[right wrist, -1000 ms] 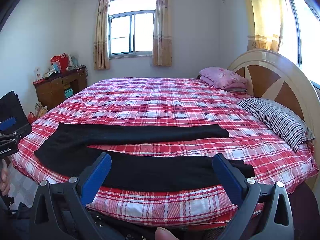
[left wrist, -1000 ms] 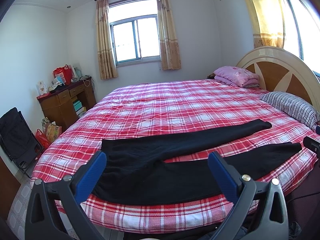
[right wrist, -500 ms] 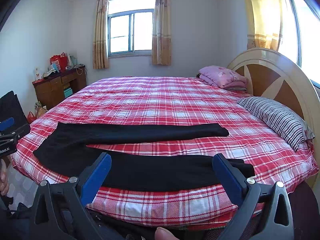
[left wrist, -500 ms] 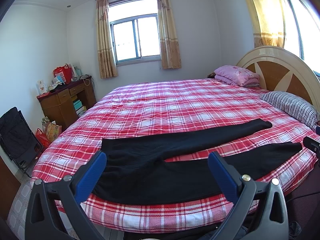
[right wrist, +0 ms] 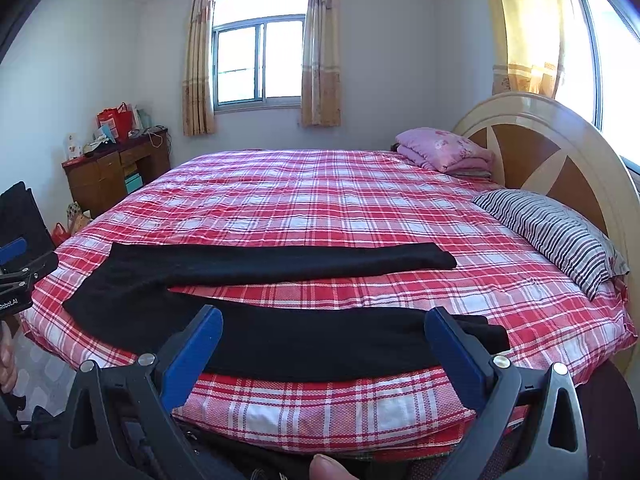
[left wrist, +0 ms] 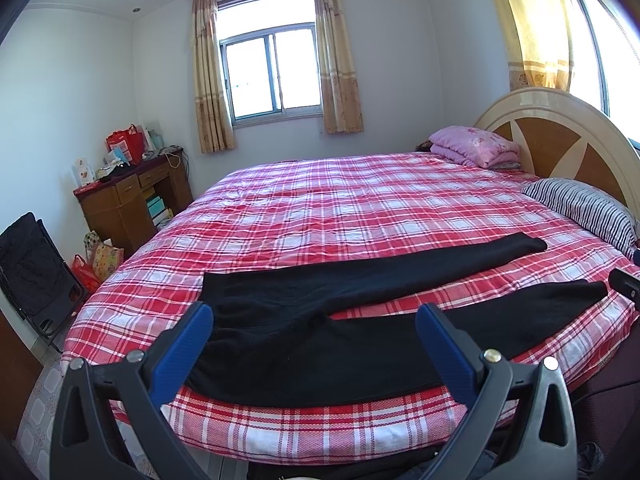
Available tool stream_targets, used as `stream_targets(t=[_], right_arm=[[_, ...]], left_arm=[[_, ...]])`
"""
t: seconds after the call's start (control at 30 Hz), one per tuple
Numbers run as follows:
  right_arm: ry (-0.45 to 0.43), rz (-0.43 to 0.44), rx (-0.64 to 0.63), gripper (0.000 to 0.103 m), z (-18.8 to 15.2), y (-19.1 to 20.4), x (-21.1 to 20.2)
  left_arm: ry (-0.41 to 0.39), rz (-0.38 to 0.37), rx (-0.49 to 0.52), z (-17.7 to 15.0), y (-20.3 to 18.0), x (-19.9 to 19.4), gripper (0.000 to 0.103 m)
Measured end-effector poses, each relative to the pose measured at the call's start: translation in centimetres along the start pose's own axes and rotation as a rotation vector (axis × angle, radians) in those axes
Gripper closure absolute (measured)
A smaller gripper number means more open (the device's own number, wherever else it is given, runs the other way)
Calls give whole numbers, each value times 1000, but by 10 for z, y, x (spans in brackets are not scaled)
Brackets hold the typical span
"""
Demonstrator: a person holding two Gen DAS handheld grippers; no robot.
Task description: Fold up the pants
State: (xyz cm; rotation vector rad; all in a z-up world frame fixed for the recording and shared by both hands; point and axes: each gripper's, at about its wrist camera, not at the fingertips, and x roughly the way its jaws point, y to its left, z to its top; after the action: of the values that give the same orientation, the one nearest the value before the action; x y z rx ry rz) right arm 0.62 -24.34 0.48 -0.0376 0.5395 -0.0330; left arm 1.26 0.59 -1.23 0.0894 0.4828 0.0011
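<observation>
Left wrist view shows our left gripper (left wrist: 314, 330) and right gripper (right wrist: 324, 332) with jaws wide apart above the black pants (left wrist: 320, 328) spread near the bed (left wrist: 360, 208) edge, so we risk pinching the checked sheet (right wrist: 320, 408) together with the cloth.

A red plaid bedspread (left wrist: 340, 200) is spread over the bed. A striped pillow (right wrist: 552, 236) and folded pink blanket (right wrist: 444, 152) are placed by the headboard (right wrist: 552, 152). A cluttered wooden desk (left wrist: 128, 196) is seen left.
</observation>
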Motion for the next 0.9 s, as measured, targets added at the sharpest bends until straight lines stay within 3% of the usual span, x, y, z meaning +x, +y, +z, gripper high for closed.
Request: stream_targets(t=[0.6, 0.9], right_arm=[[64, -3, -9, 1, -9, 5, 29], [146, -28, -64, 1, -21, -1, 102]], left_arm=[[93, -5, 20, -13, -6, 32, 0], [157, 84, 50, -15, 18, 98, 0]])
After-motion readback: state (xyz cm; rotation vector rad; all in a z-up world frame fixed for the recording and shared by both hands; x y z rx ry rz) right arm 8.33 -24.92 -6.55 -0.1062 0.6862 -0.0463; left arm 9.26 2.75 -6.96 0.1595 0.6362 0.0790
